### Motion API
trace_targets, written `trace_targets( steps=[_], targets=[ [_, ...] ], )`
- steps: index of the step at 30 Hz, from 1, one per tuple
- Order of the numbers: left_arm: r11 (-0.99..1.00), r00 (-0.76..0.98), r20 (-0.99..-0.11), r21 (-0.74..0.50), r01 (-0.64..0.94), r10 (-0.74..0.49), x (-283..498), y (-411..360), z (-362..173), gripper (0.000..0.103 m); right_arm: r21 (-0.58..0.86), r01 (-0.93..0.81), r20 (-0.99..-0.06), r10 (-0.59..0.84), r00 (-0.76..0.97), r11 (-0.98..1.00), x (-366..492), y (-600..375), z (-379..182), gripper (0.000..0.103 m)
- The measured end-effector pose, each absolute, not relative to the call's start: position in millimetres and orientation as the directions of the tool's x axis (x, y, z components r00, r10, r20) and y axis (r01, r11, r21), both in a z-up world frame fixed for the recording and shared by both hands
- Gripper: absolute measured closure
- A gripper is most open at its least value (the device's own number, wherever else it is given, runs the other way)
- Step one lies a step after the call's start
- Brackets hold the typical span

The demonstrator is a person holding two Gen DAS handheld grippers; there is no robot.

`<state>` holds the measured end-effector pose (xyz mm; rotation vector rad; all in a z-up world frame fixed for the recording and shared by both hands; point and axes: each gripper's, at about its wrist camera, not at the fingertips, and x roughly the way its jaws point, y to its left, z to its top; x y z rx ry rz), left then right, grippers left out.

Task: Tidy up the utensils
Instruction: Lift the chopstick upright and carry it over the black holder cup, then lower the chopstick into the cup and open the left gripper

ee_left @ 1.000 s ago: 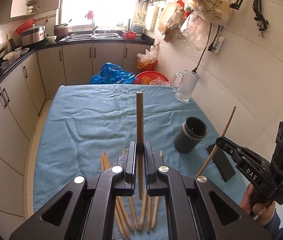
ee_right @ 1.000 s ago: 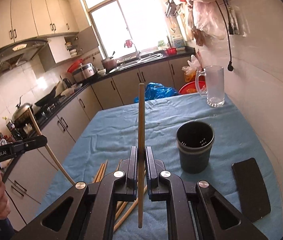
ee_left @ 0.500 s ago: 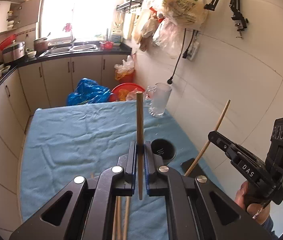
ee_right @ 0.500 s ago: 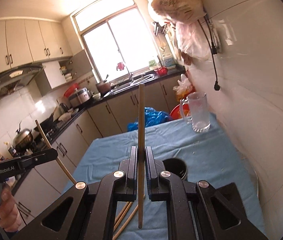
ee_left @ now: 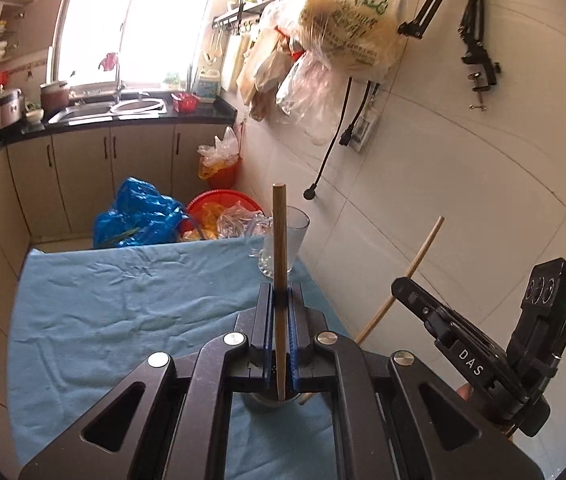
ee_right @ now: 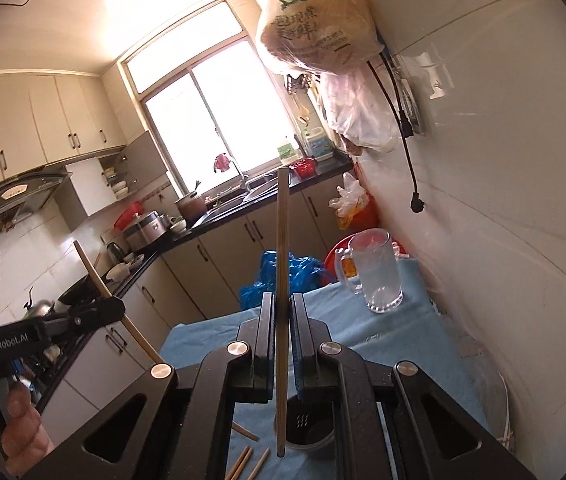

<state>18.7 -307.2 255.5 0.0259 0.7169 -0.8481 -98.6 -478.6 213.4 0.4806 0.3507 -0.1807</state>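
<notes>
My left gripper (ee_left: pixel 281 292) is shut on a wooden chopstick (ee_left: pixel 279 236) that stands upright between its pads. Just under its lower end shows the rim of a dark cup (ee_left: pixel 261 399), mostly hidden by the jaws. At the right of the left wrist view, the right gripper (ee_left: pixel 399 285) holds a paler chopstick (ee_left: pixel 423 250) at a slant. In the right wrist view, my right gripper (ee_right: pixel 281 300) is shut on that chopstick (ee_right: pixel 283 232), its lower end beside the cup's (ee_right: pixel 309 428) mouth. Loose chopsticks (ee_right: pixel 245 460) lie on the blue cloth (ee_right: pixel 387 336). The left gripper (ee_right: pixel 117 309) appears at the left.
A glass mug (ee_right: pixel 379 276) stands at the table's far right corner, close to the tiled wall (ee_left: pixel 463 200). Plastic bags (ee_left: pixel 347 36) and a dangling plug (ee_left: pixel 310 193) hang over that side. Past the table's far edge are a blue bag (ee_left: pixel 139 216) and a red basin (ee_left: pixel 219 204).
Both grippers have risen and swung right toward the wall, each still gripping its chopstick. The cup has slid from mid-view to right under the jaws, and the loose chopsticks left the left wrist view.
</notes>
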Motion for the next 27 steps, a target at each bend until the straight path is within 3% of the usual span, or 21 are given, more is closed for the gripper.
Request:
trace_targets(
  steps=[14,24,26,27],
  targets=[
    [0.700,0.311,-0.728,-0.315,0.641,-0.612,77,-352,143,0.097,0.468,0.304,-0.534,-0.009,0.845,0.830,-34,-514,130,0.095],
    [0.695,0.279,-0.748,-0.320,0.644,-0.602,82,-353,122,0.096,0.465,0.325,-0.615,0.036,0.788,0.824,-18,-515,97,0.094],
    [0.689,0.274,-0.745,-0.323,0.649,-0.608,80,-352,125,0.084,0.452,0.332,-0.620,0.024,0.784,0.828,-19,-514,99,0.088],
    [0.689,0.278,-0.741,-0.325,0.648,-0.611,79,-350,127,0.070,0.451,0.332,-0.619,0.022,0.785,0.829,-19,-514,100,0.077]
  ],
)
